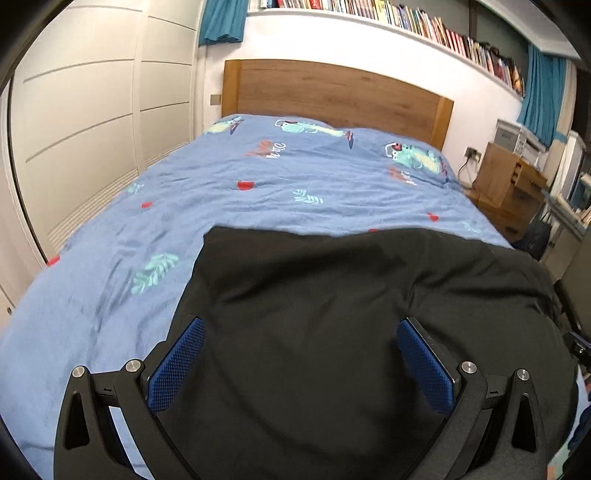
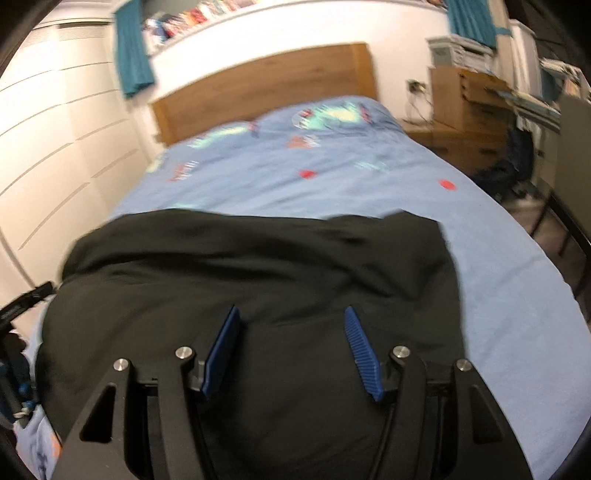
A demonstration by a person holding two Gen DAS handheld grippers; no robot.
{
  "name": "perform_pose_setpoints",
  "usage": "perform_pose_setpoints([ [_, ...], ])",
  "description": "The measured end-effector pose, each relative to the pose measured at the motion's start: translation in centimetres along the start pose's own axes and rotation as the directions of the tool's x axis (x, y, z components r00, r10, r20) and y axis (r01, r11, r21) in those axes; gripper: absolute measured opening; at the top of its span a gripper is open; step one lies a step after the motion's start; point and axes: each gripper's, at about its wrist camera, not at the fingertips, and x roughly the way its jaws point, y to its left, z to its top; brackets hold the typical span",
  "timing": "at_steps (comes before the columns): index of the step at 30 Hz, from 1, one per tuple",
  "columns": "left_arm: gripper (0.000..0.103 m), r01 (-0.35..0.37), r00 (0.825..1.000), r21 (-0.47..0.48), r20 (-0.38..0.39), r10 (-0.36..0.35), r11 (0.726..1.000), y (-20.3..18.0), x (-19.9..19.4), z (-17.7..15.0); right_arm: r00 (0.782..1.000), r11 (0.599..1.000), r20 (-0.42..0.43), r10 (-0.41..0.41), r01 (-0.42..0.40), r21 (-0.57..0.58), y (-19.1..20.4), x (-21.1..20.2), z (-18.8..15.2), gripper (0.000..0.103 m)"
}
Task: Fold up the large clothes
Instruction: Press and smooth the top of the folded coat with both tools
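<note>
The right gripper (image 2: 291,325) occupies the lower centre of the frame, jaws apart with nothing between the blue pads (image 2: 360,350). A black garment (image 2: 258,266) lies rumpled across mid-frame on the blue bedcover (image 2: 332,192). A wooden headboard (image 2: 258,88) stands upper centre.

We look from both wrists at the foot of the bed (image 1: 221,192), tilted downward toward the wooden headboard (image 1: 332,96). The left view sits close above the black garment (image 1: 314,314) on its left side, the right view nearer its right edge. Both share the garment, blue bedcover, headboard, and bookshelf (image 1: 424,22).
</note>
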Motion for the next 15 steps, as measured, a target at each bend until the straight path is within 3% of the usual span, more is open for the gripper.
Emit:
perform_pose_setpoints([
  [5, 0.102, -0.020, 0.999, 0.010, -0.044, 0.021, 1.000, 1.5, 0.9, -3.3, 0.996, 0.995, 0.025, 0.082, -0.081, -0.064, 3.8, -0.5, -2.4, 0.058],
  [8, 0.102, -0.050, 0.997, 0.000, -0.056, 0.050, 0.999, 2.3, 1.2, -4.6, 0.996, 0.995, 0.020, 0.091, -0.089, -0.053, 3.3, 0.2, -3.4, 0.058],
  [15, 0.103, -0.086, 0.995, -0.002, -0.053, 0.086, 0.996, 2.8, 0.9, -5.9, 1.000, 1.000, -0.001, -0.006, 0.006, -0.019, -0.6, 0.4, -4.3, 0.064],
])
